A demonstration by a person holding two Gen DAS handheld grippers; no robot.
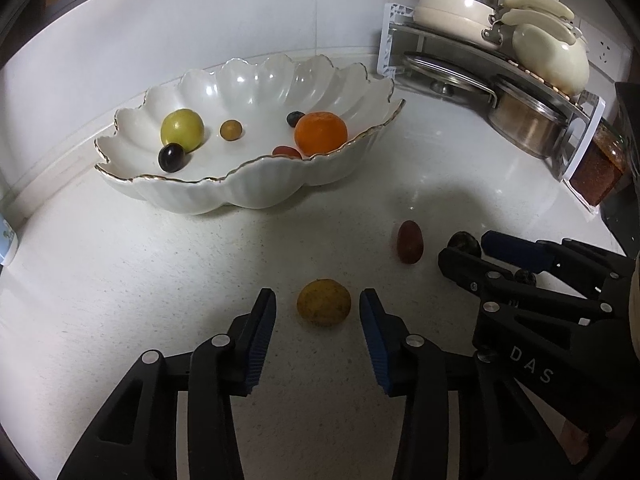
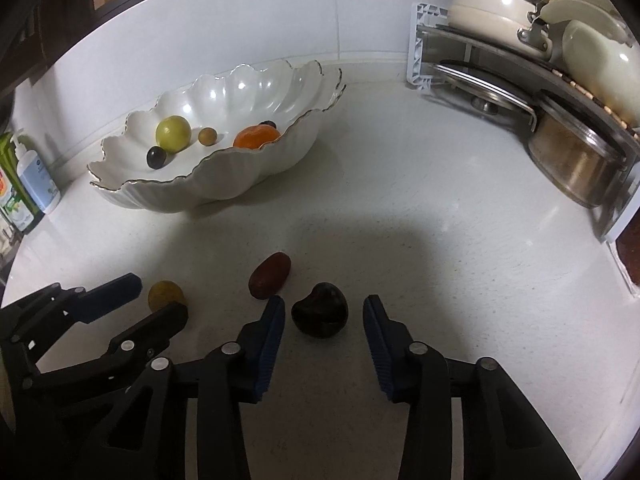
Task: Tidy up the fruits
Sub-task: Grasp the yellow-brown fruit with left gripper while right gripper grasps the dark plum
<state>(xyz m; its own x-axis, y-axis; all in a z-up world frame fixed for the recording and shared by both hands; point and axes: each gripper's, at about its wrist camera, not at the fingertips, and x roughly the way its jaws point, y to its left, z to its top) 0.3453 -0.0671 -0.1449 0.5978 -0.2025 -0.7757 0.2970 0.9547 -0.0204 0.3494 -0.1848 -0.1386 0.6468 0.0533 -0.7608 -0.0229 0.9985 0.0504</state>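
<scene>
Down on the white speckled countertop (image 1: 168,280), both grippers are sitting low, each with a fruit framed between its blue pads. The left gripper (image 1: 318,308) is standing spread around a small brownish-yellow round fruit (image 1: 324,302), with a clear gap showing on either side, so the pads are not pressing on it. The right gripper (image 2: 324,314) is likewise standing spread around a dark, almost black fruit (image 2: 319,315) with a notch in its top; bare counter is showing between each pad and the fruit's skin.

A reddish-brown oval fruit (image 1: 409,241) is lying on the counter between the two targets, just beside the right gripper's left finger (image 2: 272,332) in the right wrist view.

Further back, a white scalloped bowl (image 1: 256,192) with a gold-edged rim is resting on the counter near the wall. It is holding a yellow-green round fruit (image 1: 182,129), a dark grape-like fruit (image 1: 171,157) touching it, a small tan fruit (image 1: 231,130), an orange mandarin (image 1: 321,131), a small dark berry (image 1: 295,118) behind the mandarin and a small red fruit (image 1: 286,152) in front of it.

At the right, a corner rack (image 1: 472,40) is carrying cream pans and steel pots. A pump bottle (image 2: 36,176) is standing at the far left of the right wrist view.
</scene>
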